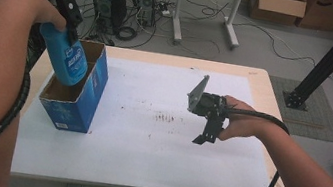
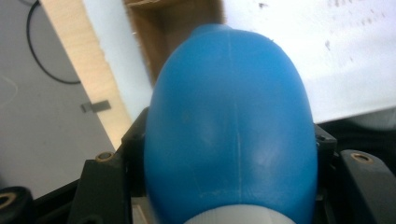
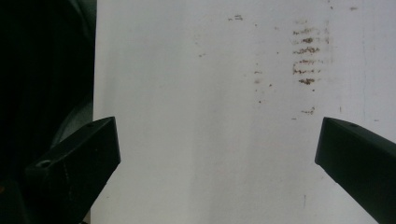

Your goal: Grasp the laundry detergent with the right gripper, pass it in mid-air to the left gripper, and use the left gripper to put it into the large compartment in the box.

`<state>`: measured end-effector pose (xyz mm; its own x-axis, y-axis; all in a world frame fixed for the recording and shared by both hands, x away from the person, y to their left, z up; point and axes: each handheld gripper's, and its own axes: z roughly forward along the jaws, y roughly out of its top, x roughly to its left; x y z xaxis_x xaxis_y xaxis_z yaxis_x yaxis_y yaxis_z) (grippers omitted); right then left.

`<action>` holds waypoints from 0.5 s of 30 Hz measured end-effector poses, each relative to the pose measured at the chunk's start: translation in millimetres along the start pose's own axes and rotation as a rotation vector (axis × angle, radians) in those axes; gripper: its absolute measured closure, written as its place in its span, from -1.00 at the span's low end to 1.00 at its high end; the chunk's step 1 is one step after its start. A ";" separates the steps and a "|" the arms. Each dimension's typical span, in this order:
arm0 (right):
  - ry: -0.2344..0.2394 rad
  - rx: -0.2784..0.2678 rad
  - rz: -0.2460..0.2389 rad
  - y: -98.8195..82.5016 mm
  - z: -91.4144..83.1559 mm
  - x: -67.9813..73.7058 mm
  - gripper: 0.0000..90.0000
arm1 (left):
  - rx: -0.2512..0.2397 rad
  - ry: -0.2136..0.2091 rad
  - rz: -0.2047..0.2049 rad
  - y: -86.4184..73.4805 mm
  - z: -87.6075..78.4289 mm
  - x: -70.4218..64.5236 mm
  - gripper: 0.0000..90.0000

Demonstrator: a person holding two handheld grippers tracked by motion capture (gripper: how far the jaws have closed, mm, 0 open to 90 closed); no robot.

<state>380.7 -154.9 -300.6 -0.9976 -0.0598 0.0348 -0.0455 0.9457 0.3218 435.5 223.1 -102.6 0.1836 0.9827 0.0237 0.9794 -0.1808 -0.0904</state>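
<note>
The left claw [image 1: 65,32] is clamped on a blue bottle [image 1: 66,60], gripping it near its top end, where a white band shows at the bottom edge of the left gripper view. In the high view the bottle hangs bottom-down and slightly tilted, its lower end inside the open top of a blue cardboard box [image 1: 79,105]. The box stands upright near the left edge of the worktop [image 1: 143,165], its brown inside showing. In the left gripper view the bottle [image 2: 229,126] sits between the two black jaws, which press on its sides, and beyond its rounded base the brown inside of the box [image 2: 177,28] is visible, along with the pale wooden edge of the worktop [image 2: 88,70]. Whether the bottle's base touches the bottom of the box cannot be told.

The right claw [image 1: 206,135] is held above the middle-right of the worktop, well apart from the box and bottle, pointing down at the white sheet [image 1: 147,136] that covers the surface. Its jaws stand wide apart with nothing between them; the right gripper view shows only the sheet [image 3: 210,140] in the gap, with a patch of small brown smudges [image 3: 306,58]. The same smudges [image 1: 164,118] show in the high view, just left of the right claw.
</note>
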 end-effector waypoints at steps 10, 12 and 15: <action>0.000 0.008 -0.001 -0.4 -2.0 0.8 -1.00 | 0.020 0.008 -0.065 3.4 22.0 3.9 -0.13; 0.001 0.009 -0.002 0.1 -1.6 1.3 -1.00 | 0.028 0.013 -0.073 4.5 29.9 3.6 -0.13; 0.000 0.010 -0.008 0.9 -0.9 1.7 -1.00 | 0.034 0.017 -0.081 5.3 36.2 3.9 -0.13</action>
<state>379.0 -154.5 -299.4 -0.9972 -0.0674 0.0323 -0.0539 0.9484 0.3124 438.4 227.4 -139.0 0.1051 0.9933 0.0488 0.9877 -0.0985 -0.1212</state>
